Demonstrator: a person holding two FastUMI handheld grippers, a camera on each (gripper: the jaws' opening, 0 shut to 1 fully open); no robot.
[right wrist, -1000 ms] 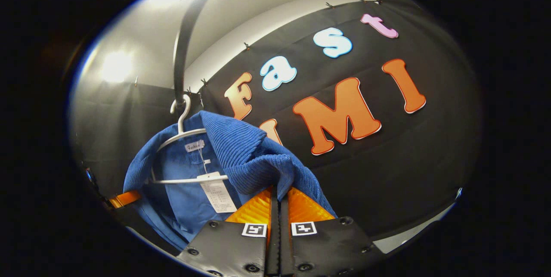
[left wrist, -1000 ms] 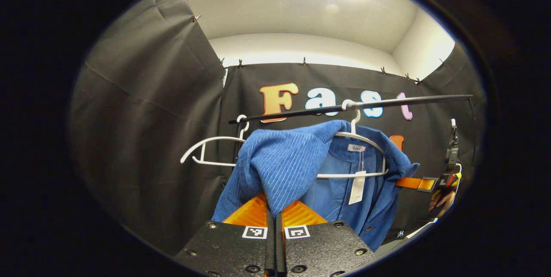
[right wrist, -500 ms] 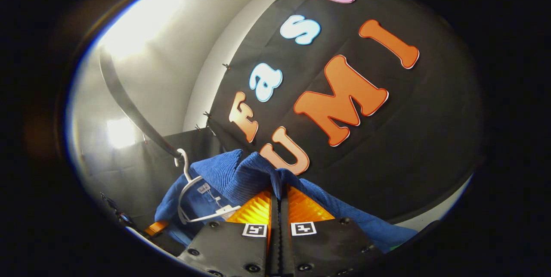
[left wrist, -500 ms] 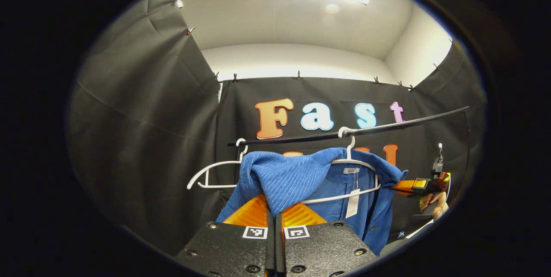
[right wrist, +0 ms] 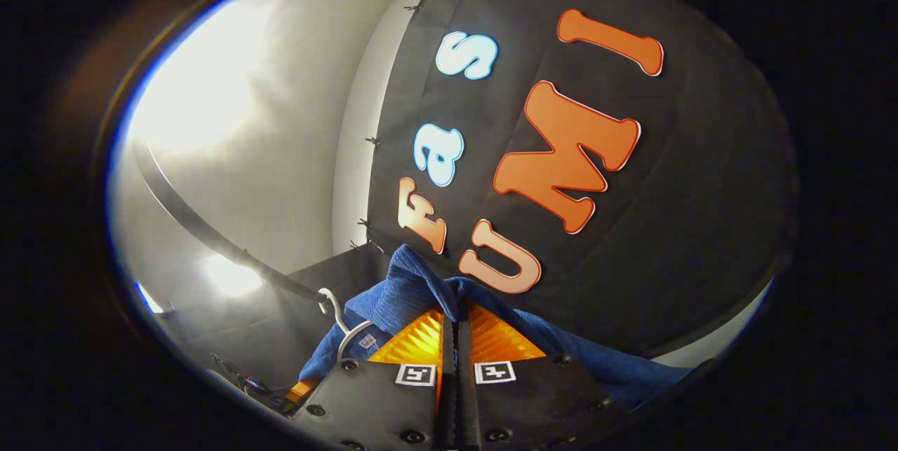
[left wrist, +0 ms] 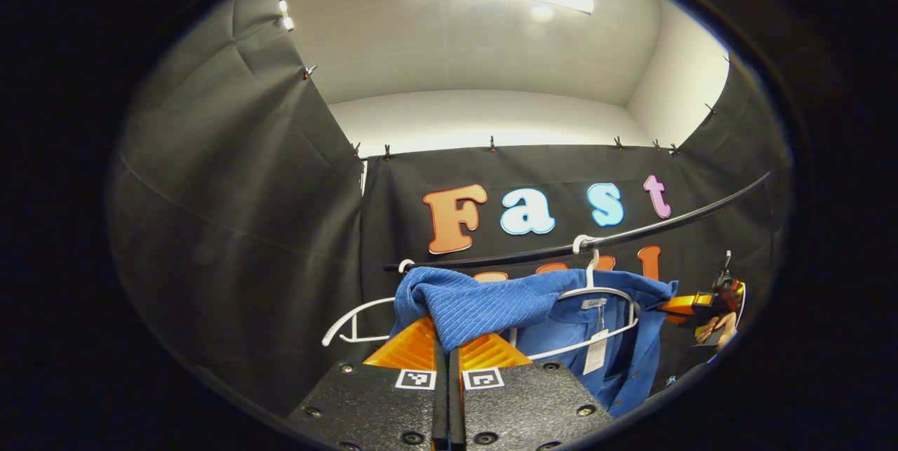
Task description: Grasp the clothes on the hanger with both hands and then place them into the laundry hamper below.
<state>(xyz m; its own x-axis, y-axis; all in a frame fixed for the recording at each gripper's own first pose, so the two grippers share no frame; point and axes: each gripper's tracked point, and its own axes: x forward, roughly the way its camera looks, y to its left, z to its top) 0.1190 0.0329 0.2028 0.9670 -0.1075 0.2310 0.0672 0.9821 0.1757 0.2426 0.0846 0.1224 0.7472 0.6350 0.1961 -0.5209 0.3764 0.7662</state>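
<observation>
A blue ribbed garment [left wrist: 484,304] with a paper tag hangs on a white hanger [left wrist: 609,294] hooked over a black rail [left wrist: 631,233]. My left gripper [left wrist: 447,339] is shut on a bunched shoulder of it, lifted off the hanger's left end. In the right gripper view the same blue garment [right wrist: 414,290] bunches over my right gripper [right wrist: 454,318], which is shut on its other shoulder; the hanger hook [right wrist: 335,307] shows at lower left. The right gripper [left wrist: 691,304] and the hand holding it appear far right in the left gripper view.
A second, bare white hanger [left wrist: 354,318] hangs on the rail to the left of the garment. Black cloth walls close in behind and on both sides, with a white ceiling and a light panel above.
Both grippers have risen and tilted upward with the cloth still held. The garment's shoulders have bunched higher, and the rail and hanger sit lower in both views.
</observation>
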